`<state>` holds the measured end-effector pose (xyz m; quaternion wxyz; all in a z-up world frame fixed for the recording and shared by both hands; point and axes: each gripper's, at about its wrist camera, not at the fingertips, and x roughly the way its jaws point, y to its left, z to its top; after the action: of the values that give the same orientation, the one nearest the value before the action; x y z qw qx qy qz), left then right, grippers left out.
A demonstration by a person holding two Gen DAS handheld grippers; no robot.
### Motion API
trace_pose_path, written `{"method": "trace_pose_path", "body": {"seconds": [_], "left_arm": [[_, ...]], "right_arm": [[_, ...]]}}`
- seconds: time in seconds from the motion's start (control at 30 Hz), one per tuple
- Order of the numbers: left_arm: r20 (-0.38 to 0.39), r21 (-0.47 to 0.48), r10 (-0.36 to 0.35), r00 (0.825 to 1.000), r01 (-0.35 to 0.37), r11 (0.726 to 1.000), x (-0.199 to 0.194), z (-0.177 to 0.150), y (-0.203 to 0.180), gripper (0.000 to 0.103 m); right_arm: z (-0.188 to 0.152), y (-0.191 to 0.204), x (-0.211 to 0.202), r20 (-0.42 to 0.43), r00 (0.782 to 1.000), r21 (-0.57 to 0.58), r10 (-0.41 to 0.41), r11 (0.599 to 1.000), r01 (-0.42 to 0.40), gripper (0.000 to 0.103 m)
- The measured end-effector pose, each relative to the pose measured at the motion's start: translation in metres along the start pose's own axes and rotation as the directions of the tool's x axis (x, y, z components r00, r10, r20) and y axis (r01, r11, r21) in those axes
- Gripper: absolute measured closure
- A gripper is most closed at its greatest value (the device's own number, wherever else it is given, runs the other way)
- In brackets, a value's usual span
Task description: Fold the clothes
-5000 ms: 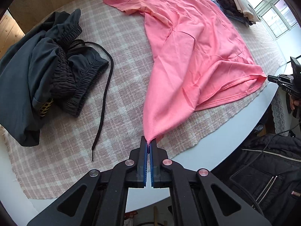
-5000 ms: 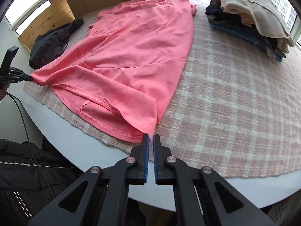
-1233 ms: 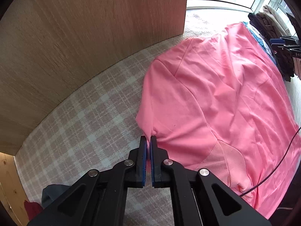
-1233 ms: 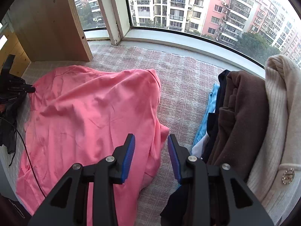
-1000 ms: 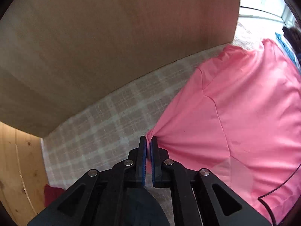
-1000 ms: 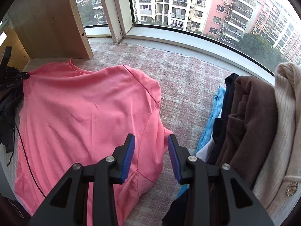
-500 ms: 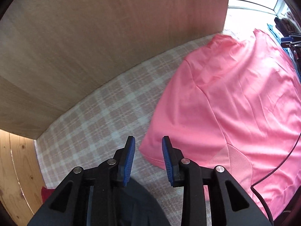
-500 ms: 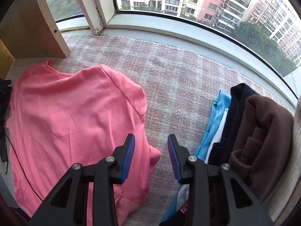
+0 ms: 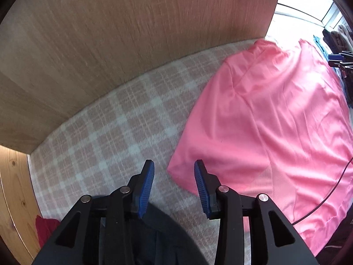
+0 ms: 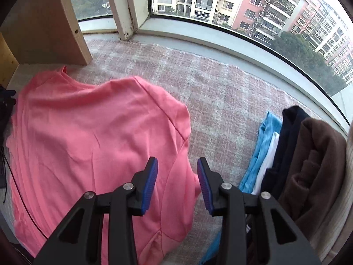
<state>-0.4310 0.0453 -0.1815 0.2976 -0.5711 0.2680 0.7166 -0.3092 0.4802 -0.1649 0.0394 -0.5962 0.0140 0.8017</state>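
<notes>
A pink T-shirt lies folded over on the plaid pink-and-white cloth. My left gripper is open, and the shirt's near corner lies just ahead of its right finger, untouched. In the right wrist view the same pink T-shirt spreads to the left, and my right gripper hangs open above its right edge with nothing between the blue pads. The other gripper shows at the far right of the left wrist view.
A wooden panel rises right behind the cloth. Dark clothing and a red item lie under my left gripper. A stack of folded clothes sits right of the shirt. A window sill borders the far edge. A thin black cord crosses the shirt.
My left gripper has let go of the shirt corner and opened wide; the corner now rests on the cloth. The right gripper, open throughout, has pulled back and tilted down a little.
</notes>
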Motion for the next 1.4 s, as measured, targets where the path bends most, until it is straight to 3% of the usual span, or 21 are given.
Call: {"method": "trace_pose_path", "body": {"seconds": [0.33,0.57,0.6,0.7,0.73,0.8,0.9,0.93,1.0,1.03,1.1,1.13,1.17,1.2,1.33,1.4], "left_arm": [[0.126,0.09,-0.043,0.991,0.032,0.995,0.008,0.045,-0.049,0.067],[0.12,0.14,-0.049,0.992,0.032,0.99,0.026,0.053,-0.064,0.067],[0.114,0.152,-0.044,0.992,0.026,0.988,0.029,0.051,-0.065,0.069],[0.105,0.177,-0.039,0.994,0.02,0.984,0.037,0.044,-0.068,0.095],[0.12,0.175,-0.038,0.992,0.016,0.984,0.036,0.041,-0.068,0.099],[0.142,0.17,-0.005,0.99,-0.019,0.985,0.035,0.036,-0.066,0.1],[0.171,0.148,0.026,0.985,-0.052,0.988,0.03,0.025,-0.059,0.1],[0.181,0.144,0.035,0.983,-0.062,0.988,0.028,0.022,-0.057,0.1],[0.195,0.137,0.061,0.979,-0.089,0.987,0.024,0.015,-0.053,0.1],[0.198,0.132,0.071,0.978,-0.098,0.986,0.023,0.012,-0.05,0.1],[0.182,0.11,0.058,0.982,-0.079,0.991,0.026,0.007,-0.041,0.099],[0.172,0.098,0.055,0.984,-0.072,0.993,0.029,0.005,-0.037,0.095],[0.159,0.083,0.069,0.985,-0.083,0.993,0.032,0.002,-0.032,0.095],[0.159,0.074,0.092,0.983,-0.105,0.992,0.033,-0.002,-0.029,0.095],[0.202,0.038,0.109,0.973,-0.119,0.992,0.02,-0.018,-0.013,0.09],[0.215,0.047,0.134,0.967,-0.147,0.988,0.013,-0.028,-0.012,0.09]], "right_arm": [[0.035,0.0,0.01,0.056,0.993,-0.051,0.101,0.994,-0.099,0.066],[0.043,-0.002,0.029,0.024,0.992,-0.053,0.126,0.991,-0.124,0.066],[0.044,-0.003,0.031,0.019,0.991,-0.053,0.129,0.99,-0.128,0.066],[0.047,-0.004,0.039,0.007,0.99,-0.054,0.14,0.989,-0.139,0.066],[0.048,-0.004,0.041,0.001,0.99,-0.056,0.142,0.988,-0.141,0.066],[0.049,-0.003,0.046,-0.02,0.989,-0.063,0.147,0.987,-0.148,0.06],[0.048,0.004,0.045,-0.016,0.988,-0.102,0.15,0.983,-0.151,0.06],[0.047,0.006,0.045,-0.012,0.988,-0.118,0.151,0.981,-0.152,0.061],[0.048,0.011,0.038,0.019,0.991,-0.148,0.136,0.98,-0.132,0.087],[0.048,0.012,0.031,0.059,0.992,-0.158,0.11,0.983,-0.099,0.09],[0.051,0.01,0.015,0.145,0.986,-0.164,0.086,0.985,-0.062,0.087],[0.052,0.009,0.016,0.112,0.99,-0.16,0.09,0.985,-0.072,0.08],[0.053,0.007,0.019,0.046,0.996,-0.147,0.081,0.986,-0.074,0.061],[0.051,0.004,0.021,-0.002,0.998,-0.128,0.066,0.99,-0.065,0.056],[0.011,-0.022,-0.001,-0.008,0.998,0.108,0.059,0.993,-0.058,0.056],[-0.006,-0.022,-0.006,-0.012,0.999,0.155,0.049,0.987,-0.046,0.056]]}}
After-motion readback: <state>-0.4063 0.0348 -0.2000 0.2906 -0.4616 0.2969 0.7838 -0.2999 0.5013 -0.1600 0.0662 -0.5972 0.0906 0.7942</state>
